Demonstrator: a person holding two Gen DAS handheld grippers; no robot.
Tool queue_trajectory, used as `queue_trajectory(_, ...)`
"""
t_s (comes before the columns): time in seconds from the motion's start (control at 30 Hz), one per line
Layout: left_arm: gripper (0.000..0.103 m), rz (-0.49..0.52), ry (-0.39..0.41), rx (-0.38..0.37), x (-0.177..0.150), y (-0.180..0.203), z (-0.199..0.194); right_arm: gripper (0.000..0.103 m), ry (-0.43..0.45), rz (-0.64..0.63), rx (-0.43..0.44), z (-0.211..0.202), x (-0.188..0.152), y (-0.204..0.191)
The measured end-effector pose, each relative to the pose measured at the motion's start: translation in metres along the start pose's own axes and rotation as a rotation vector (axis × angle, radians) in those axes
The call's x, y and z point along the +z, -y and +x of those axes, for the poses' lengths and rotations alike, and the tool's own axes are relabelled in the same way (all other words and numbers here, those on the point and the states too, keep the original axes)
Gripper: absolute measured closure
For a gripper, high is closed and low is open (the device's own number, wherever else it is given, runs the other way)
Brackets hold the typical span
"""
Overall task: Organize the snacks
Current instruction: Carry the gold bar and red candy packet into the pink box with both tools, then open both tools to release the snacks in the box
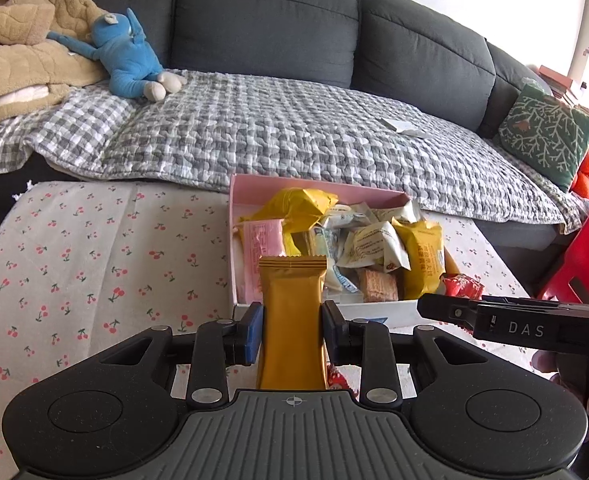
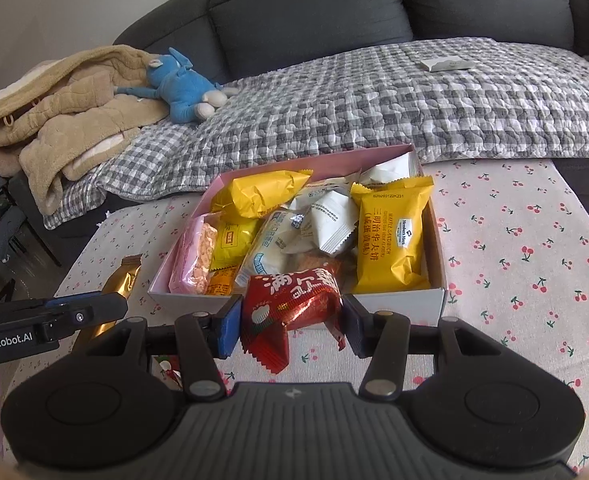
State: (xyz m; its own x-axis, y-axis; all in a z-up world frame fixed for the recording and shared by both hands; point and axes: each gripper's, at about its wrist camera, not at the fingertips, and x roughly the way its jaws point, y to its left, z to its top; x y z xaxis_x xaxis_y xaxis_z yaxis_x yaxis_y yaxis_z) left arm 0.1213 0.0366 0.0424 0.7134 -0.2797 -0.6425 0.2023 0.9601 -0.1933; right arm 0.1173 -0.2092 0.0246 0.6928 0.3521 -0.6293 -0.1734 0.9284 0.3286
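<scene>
We find the left gripper (image 1: 292, 330) clamped on a gold snack bar (image 1: 292, 312), its blue pads pressing the wrapper's two long sides. The bar stands nearly upright between the jaws, its crimped end uppermost and its long axis running along the fingers. The right gripper (image 2: 292, 322) is likewise closed on a red snack packet (image 2: 294, 304); the packet is crumpled, broad side toward the camera, one corner hanging below the pads.

Both items are held clear of the cherry-print tablecloth (image 1: 74, 248). The destination, as we judge it, is the pink box (image 2: 434, 300) on the table, already crowded with yellow and white packets. A yellow waffle packet (image 2: 390, 236) lies along its right-hand wall.

The governing relation: in the right wrist view the box lies directly ahead of the red packet, its near wall just beyond the fingertips — a short forward carry would bring the packet over the rim. In the left wrist view the box sits ahead and slightly to the right of the gold bar, with the near wall again just beyond the pads. The right gripper appears the nearer and better aligned of the two.

We note little free room inside. The upright bar would, in our judgement, need tipping to lie flat — the box looks too shallow to take it standing.
</scene>
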Motion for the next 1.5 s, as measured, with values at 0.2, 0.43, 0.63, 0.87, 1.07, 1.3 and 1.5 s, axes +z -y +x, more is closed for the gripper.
queue_trajectory(0.2,0.074,0.011,-0.003,-0.04,0.024,0.017,0.032,0.055,0.01,0.093,0.024,0.016,0.01,0.014)
queue_trajectory(0.43,0.074,0.148,0.061,-0.024,0.037,0.029,0.067,0.054,0.026,0.153,0.021,0.026,0.016,0.028)
queue_trajectory(0.63,0.074,0.148,0.061,-0.023,0.046,0.024,0.093,0.054,0.044,0.181,0.036,0.031,0.02,0.037)
queue_trajectory(0.87,0.074,0.149,0.078,-0.019,0.046,0.021,0.106,0.05,0.06,0.118,0.023,0.036,0.023,0.028)
queue_trajectory(1.07,0.069,0.131,0.098,-0.017,0.045,0.019,0.105,0.032,0.075,0.127,0.036,0.033,0.023,0.03)
queue_trajectory(1.3,0.045,0.109,0.103,-0.018,0.043,0.016,0.098,0.025,0.077,0.151,0.047,0.027,0.021,0.032)
queue_trajectory(1.5,0.023,0.112,0.099,-0.025,0.041,0.017,0.084,0.018,0.075,0.14,0.06,0.016,0.019,0.028)
